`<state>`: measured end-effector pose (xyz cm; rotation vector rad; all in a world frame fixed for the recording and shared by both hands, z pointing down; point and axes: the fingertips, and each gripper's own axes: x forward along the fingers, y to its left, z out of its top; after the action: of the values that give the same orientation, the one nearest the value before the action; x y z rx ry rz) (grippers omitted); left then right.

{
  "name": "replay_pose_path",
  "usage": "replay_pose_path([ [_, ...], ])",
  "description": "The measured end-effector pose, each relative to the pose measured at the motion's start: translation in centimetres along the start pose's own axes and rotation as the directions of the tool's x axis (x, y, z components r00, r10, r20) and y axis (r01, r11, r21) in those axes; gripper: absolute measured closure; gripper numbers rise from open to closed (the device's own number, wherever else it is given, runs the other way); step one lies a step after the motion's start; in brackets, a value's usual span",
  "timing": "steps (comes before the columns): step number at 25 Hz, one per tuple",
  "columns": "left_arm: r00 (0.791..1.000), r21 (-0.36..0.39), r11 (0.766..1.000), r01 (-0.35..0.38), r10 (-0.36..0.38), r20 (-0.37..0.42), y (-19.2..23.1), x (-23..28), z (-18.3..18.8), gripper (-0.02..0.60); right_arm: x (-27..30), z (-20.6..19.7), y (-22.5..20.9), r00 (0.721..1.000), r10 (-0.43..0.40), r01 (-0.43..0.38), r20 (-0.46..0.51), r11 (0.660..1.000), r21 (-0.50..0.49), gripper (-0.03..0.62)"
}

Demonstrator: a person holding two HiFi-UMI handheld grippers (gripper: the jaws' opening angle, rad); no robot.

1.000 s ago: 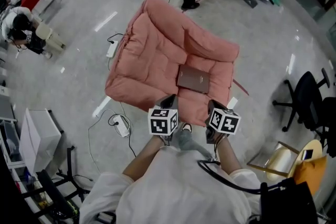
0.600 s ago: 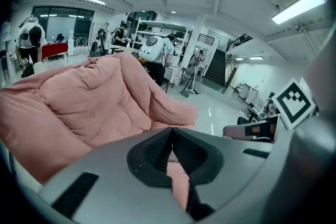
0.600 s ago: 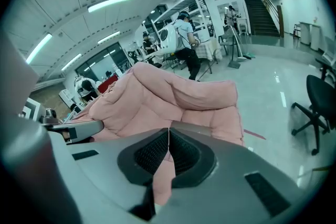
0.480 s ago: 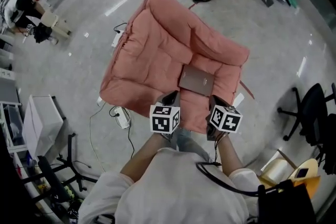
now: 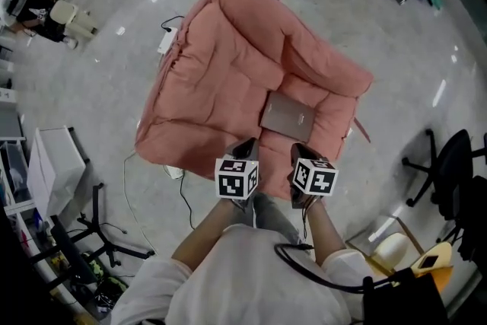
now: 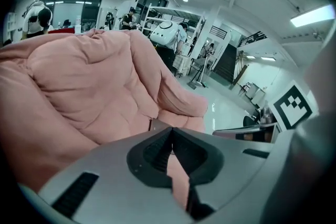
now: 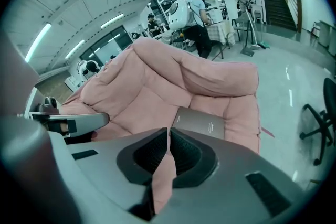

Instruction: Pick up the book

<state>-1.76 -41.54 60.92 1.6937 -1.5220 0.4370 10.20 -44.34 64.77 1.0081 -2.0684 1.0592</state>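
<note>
I'm holding the left hand-held gripper (image 5: 245,147) and the right hand-held gripper (image 5: 300,153) side by side at the lower centre of the head view, each with its jaws pressed together on nothing. The brown book (image 5: 287,116) is lying flat on the pink padded lounger (image 5: 221,72), just above the right one, touching neither.

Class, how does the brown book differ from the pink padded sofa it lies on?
The flat brown rectangular book is small, thin and straight-edged; the pink padded floor sofa is large, thick and puffy. The book's cover is smooth; the sofa's fabric is creased. Both are single-coloured.
</note>
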Motion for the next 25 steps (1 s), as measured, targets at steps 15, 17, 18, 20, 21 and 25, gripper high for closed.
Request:
replay_pose_path([
  [15,0.997,-0.172,0.984,-0.038,0.027,-0.066,4.7,6.2,-3.9,0.572,12.4,-3.5,-1.6,0.988,0.0,-0.026,-0.152,0.986,-0.166,0.515],
  [17,0.997,-0.181,0.983,-0.041,0.027,-0.078,5.2,6.6,-4.8,0.572,14.0,-4.3,-2.0,0.985,-0.004,-0.028,-0.171,0.982,-0.185,0.482],
  [18,0.996,-0.185,0.982,-0.042,0.027,-0.084,5.4,6.8,-5.2,0.572,14.8,-4.6,-2.2,0.984,-0.005,-0.031,-0.179,0.98,-0.195,0.471],
  [20,0.995,-0.19,0.981,-0.048,0.031,-0.09,5.7,7.1,-5.7,0.572,16.2,-5.0,-2.7,0.98,-0.002,-0.041,-0.197,0.976,-0.215,0.453],
  [21,0.995,-0.191,0.98,-0.053,0.036,-0.093,5.9,7.2,-5.9,0.572,16.9,-5.3,-2.9,0.978,0.001,-0.048,-0.207,0.973,-0.224,0.44],
  [25,0.992,-0.195,0.978,-0.073,0.051,-0.116,6.5,8.3,-6.5,0.572,19.5,-6.2,-3.4,0.971,0.001,-0.068,-0.24,0.96,-0.27,0.354],
])
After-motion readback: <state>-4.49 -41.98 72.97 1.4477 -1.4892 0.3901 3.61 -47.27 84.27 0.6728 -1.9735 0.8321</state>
